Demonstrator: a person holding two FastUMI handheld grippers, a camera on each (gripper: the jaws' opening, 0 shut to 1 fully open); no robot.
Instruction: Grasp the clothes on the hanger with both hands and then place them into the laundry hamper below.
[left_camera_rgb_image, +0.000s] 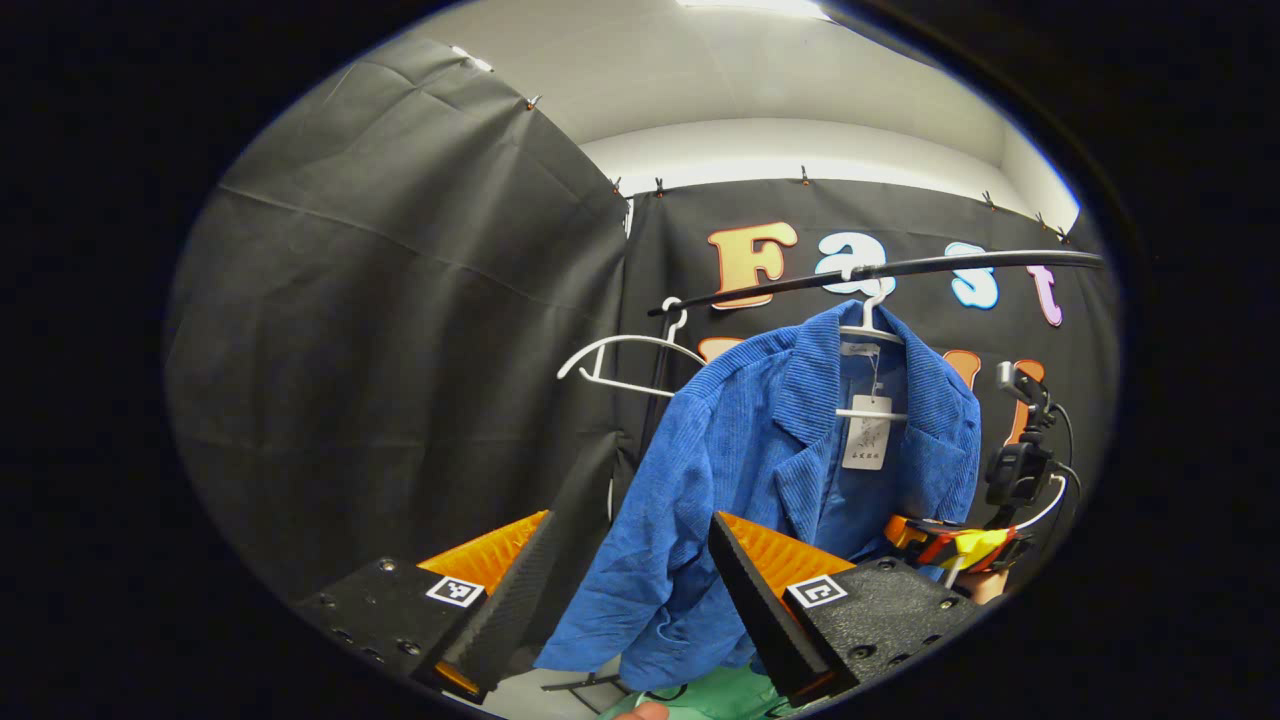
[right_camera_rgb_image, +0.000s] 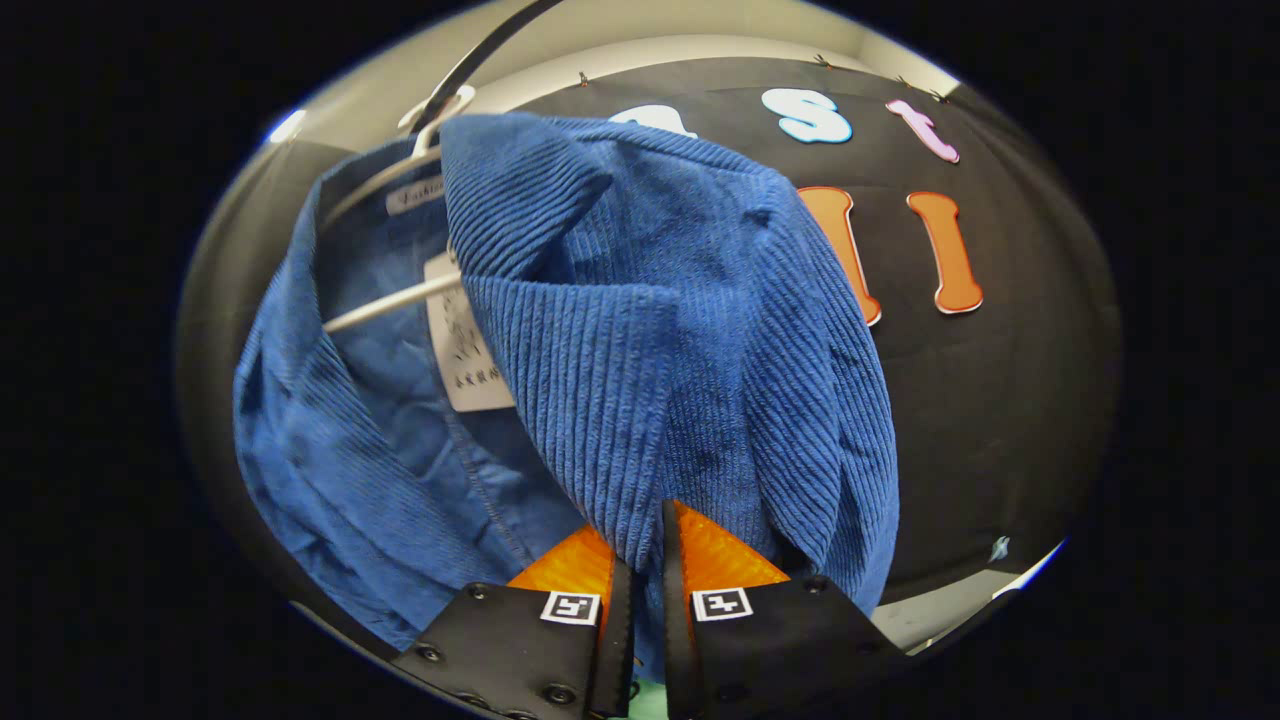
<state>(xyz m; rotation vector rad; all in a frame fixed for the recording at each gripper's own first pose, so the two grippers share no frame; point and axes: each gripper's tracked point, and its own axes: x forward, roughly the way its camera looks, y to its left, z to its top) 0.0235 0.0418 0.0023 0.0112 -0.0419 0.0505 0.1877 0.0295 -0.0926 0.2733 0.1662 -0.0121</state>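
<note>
Corduroy jacket (left_camera_rgb_image: 740, 470): blue, ribbed, hanging on a white hanger (left_camera_rgb_image: 870, 330) from a dark rail (left_camera_rgb_image: 900, 268); front open, collar folded out, a paper tag (left_camera_rgb_image: 866, 432) dangling at the neck.
Second hanger (left_camera_rgb_image: 625, 350): white, bare, hooked on the same rail to the left of the jacket in the left gripper view.
Left tongs (left_camera_rgb_image: 640, 560): released, fingers spread wide apart, held in front of the jacket's hanging sleeve and hem; no finger presses on the cloth.
Right tongs (right_camera_rgb_image: 640, 550): clenched on the jacket, both fingers pinching a fold of the ribbed front panel, only a narrow strip of cloth between them.
Right tongs from the left gripper view (left_camera_rgb_image: 950, 545): seen at the jacket's far lower edge, with a hand beneath and cabling above.
Green cloth (left_camera_rgb_image: 720, 695): a pale green patch shows below the jacket's hem; what it belongs to I cannot tell.
Backdrop: black cloth walls, pale ceiling above.
</note>
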